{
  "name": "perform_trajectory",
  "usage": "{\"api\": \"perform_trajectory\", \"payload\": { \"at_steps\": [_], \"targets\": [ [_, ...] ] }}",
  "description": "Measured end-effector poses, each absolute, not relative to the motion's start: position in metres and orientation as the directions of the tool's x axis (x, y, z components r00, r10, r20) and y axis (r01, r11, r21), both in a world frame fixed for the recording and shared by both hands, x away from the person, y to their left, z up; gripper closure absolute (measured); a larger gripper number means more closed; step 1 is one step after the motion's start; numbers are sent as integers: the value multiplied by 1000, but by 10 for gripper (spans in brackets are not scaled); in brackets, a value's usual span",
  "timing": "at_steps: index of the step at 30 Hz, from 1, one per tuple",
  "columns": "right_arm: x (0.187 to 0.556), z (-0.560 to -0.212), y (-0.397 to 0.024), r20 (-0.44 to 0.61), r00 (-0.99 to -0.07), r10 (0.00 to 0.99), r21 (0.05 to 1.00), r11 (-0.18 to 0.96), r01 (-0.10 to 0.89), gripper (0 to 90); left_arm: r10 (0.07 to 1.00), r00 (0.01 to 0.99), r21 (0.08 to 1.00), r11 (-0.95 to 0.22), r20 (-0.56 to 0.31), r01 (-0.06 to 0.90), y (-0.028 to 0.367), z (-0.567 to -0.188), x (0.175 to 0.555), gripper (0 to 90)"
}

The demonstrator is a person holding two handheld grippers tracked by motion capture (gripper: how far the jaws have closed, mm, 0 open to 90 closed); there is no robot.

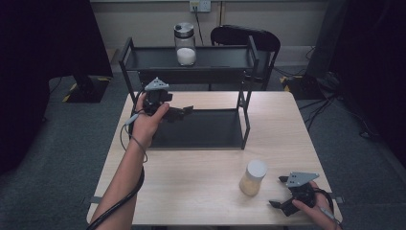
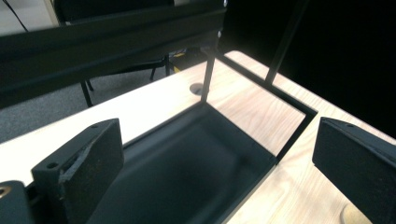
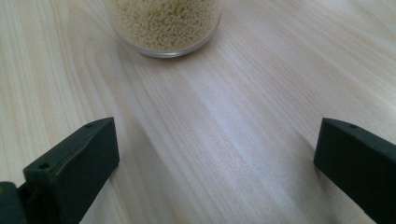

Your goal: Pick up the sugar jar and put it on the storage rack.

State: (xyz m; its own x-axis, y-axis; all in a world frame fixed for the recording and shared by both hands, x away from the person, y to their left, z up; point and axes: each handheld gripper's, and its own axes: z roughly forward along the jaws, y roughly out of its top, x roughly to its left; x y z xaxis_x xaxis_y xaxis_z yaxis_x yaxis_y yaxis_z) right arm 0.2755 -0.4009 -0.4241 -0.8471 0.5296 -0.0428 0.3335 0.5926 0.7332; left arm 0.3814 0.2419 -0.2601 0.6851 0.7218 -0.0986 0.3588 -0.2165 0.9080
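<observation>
i count two jars, one two-tier rack and two hand-held grippers on my screens. the light wooden bench (image 1: 191,187) carries a black metal two-tier rack (image 1: 189,60) at its far side. on the rack's top shelf stands one glass jar with a metal lid (image 1: 185,43), about a third full of something white. the second jar, a white-lidded jar of small yellowish grains (image 1: 253,178), stands upright on the bare bench near the front right, well apart from the rack.

my left hand-held gripper (image 1: 179,111) hovers over the left end of the rack's bottom tray (image 1: 201,132), pointing to the right along it. in the left gripper view its jaws stand wide apart with nothing between them, and below them i see the dark tray and the rack's thin uprights.

my right hand-held gripper (image 1: 279,191) sits low at the front right of the bench, just beside the grain jar and pointing toward it. in the right gripper view its jaws are spread wide and hold nothing; the base of the grain jar (image 3: 164,25) is ahead of them, apart from both jaws, with bare wood between.

behind the bench i can see one dark chair (image 1: 245,37) and a wall socket (image 1: 199,5).
</observation>
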Motion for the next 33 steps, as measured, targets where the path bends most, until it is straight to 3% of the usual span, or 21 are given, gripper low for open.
{"api": "perform_trajectory", "payload": {
  "at_steps": [33],
  "targets": [
    [276,-424,-401,-43,-847,530,733,593,333,0,716,691,909,-221,-95,354,248,-335,361,18]
  ]
}}
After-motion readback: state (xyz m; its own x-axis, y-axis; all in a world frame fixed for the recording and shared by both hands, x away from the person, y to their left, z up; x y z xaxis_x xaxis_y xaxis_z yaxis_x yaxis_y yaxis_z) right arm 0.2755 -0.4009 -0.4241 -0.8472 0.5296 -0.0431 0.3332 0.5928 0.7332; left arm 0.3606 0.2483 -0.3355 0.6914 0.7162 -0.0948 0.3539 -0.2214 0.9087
